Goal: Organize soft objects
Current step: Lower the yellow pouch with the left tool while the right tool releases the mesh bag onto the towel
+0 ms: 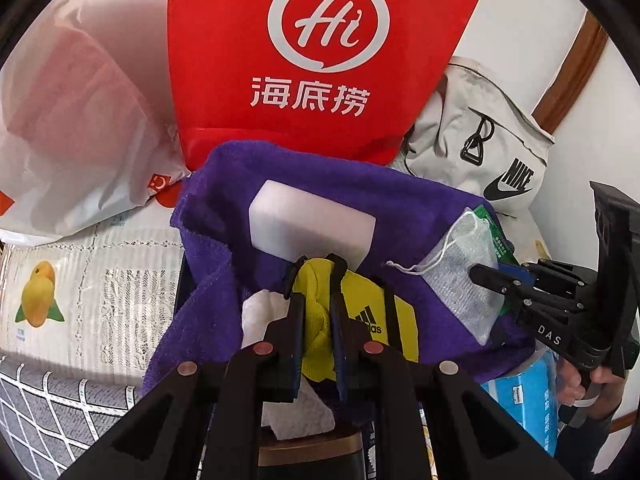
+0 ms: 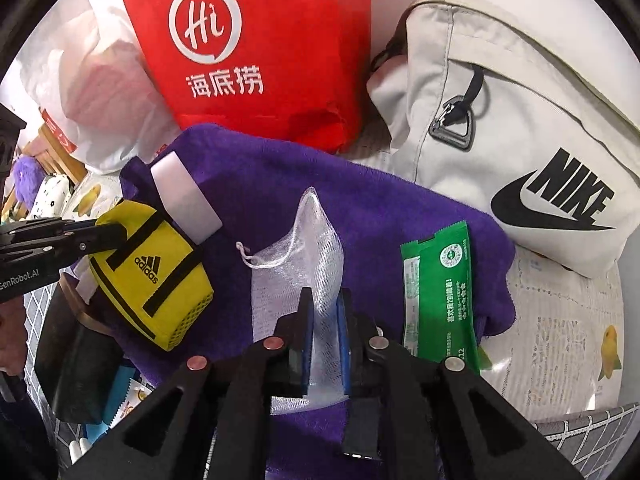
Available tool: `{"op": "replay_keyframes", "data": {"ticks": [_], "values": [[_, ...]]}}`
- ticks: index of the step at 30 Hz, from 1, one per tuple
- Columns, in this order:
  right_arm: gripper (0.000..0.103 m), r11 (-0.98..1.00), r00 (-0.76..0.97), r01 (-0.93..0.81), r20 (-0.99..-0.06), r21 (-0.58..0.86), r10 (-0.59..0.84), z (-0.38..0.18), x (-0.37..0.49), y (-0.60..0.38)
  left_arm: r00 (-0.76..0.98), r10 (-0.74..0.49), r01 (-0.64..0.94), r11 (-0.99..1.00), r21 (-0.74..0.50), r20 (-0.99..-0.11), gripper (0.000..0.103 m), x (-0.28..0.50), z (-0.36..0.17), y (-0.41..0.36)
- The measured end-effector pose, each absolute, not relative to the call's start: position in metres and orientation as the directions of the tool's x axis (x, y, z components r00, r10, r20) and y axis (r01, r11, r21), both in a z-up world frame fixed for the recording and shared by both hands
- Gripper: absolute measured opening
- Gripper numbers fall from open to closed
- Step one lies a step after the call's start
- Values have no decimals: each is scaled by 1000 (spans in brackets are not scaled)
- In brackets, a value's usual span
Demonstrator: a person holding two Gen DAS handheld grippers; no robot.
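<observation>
My left gripper [image 1: 318,280] is shut on the top edge of a yellow Adidas pouch [image 1: 360,308], which rests on a purple towel [image 1: 400,208]. In the right wrist view the same pouch [image 2: 160,280] is at the left, with the left gripper [image 2: 118,236] on its corner. A white mesh drawstring bag [image 2: 304,256] lies flat on the towel [image 2: 380,200]. It runs between the fingers of my right gripper [image 2: 325,300], which stand slightly apart without pinching it. A white foam block [image 1: 312,220] sits behind the pouch. A green packet [image 2: 440,288] lies to the right.
A red paper bag [image 1: 320,60] stands behind the towel, with a white plastic bag [image 1: 72,120] to its left and a beige Nike bag [image 2: 520,120] to its right. A fruit-print tablecloth [image 1: 80,280] covers the surface. A blue pack [image 1: 528,392] lies by the towel's near right edge.
</observation>
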State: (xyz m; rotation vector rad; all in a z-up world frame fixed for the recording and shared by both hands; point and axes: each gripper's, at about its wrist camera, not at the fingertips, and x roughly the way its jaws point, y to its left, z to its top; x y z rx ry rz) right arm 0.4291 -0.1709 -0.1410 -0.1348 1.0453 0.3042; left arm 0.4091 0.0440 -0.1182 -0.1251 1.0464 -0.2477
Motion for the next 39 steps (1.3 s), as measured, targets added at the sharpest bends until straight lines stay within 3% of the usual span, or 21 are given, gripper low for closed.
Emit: {"op": "replay_keyframes", "data": {"ticks": [2, 6, 8, 18, 20, 21, 22, 33, 39], "values": [[20, 951, 460, -309, -871, 25, 172, -143, 430, -170, 472, -260, 141, 965, -219, -842, 13, 410, -120, 43], [40, 953, 473, -302, -864, 25, 173, -141, 431, -170, 477, -266, 138, 964, -227, -837, 13, 411, -122, 43], [45, 954, 479, -297, -861, 26, 173, -139, 430, -171, 478, -266, 132, 964, -231, -837, 13, 411, -123, 44], [45, 957, 502, -288, -845, 37, 184, -127, 427, -174, 479, -245, 101, 969, -224, -843, 17, 414, -128, 47], [45, 956, 502, -291, -845, 35, 183, -126, 426, -174, 482, -221, 86, 975, -205, -848, 32, 415, -128, 47], [46, 957, 504, -290, -844, 32, 181, -125, 425, -175, 482, -199, 71, 979, -189, -853, 47, 415, -128, 47], [46, 956, 505, -291, -844, 31, 181, -125, 425, -175, 482, -182, 58, 983, -176, -857, 56, 416, -127, 48], [46, 952, 520, -303, -832, 31, 193, -114, 416, -169, 506, -213, 53, 975, -217, -836, 56, 410, -112, 54], [46, 947, 563, -320, -800, 22, 208, -86, 395, -164, 535, -158, 43, 986, -160, -830, 56, 400, -90, 54]]}}
